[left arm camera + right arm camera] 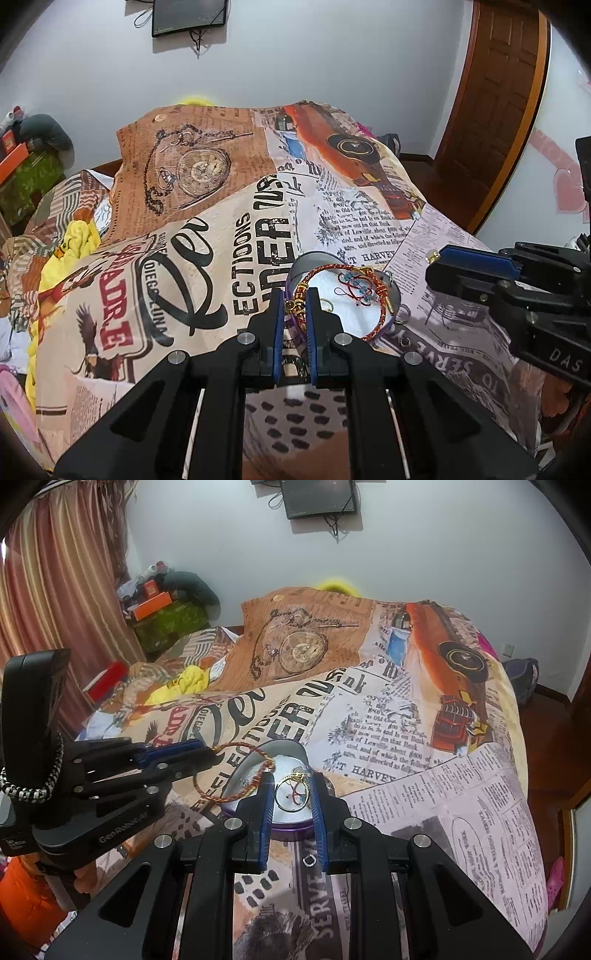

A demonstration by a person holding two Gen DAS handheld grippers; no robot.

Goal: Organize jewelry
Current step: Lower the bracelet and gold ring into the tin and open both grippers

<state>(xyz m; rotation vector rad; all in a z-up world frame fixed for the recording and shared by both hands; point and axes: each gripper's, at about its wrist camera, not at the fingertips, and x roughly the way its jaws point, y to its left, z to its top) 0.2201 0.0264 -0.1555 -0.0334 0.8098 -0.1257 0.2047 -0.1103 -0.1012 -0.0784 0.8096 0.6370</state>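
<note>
A round purple tin [392, 291] with a white lining lies open on the printed bedspread; it also shows in the right wrist view [291, 827]. My left gripper [297, 308] is shut on a red-and-gold braided bracelet [325, 271], whose loop hangs over the tin [236, 746]. A small red-and-blue charm [356, 290] lies inside the tin. My right gripper [293, 790] holds a thin gold ring [291, 794] between its blue pads, just above the tin. In the left wrist view the right gripper [436, 258] is at the right with a small gold piece at its tip.
A small ring [308, 860] lies on the bedspread [424, 775] near the tin's front. More small rings [402, 314] lie beside the tin. Clothes and boxes [166, 605] pile at the bed's far left. A wooden door [491, 110] stands right.
</note>
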